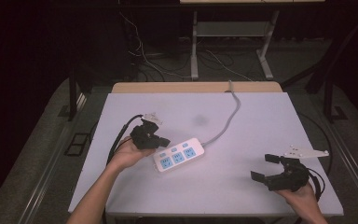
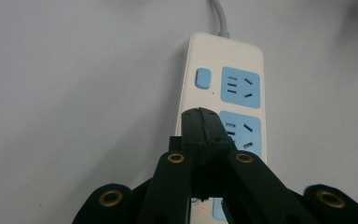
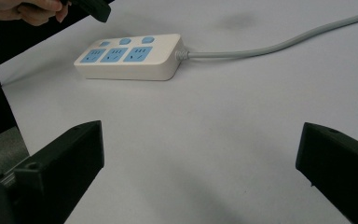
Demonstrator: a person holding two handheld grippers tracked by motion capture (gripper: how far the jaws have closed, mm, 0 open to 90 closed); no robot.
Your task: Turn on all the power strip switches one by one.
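One power strip under closed left claw; table otherwise bare.

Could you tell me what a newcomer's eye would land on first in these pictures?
The white power strip with blue sockets, lying near the middle of the pale table, its grey cord running to the far edge. The left gripper, jaws closed, hovers at its near-left end; the right gripper waits wide open near the table's right corner.

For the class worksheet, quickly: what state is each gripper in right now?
Left gripper: closed, jaws pressed together over the power strip, gripping nothing.
Right gripper: open, jaws wide apart, empty, above the table.
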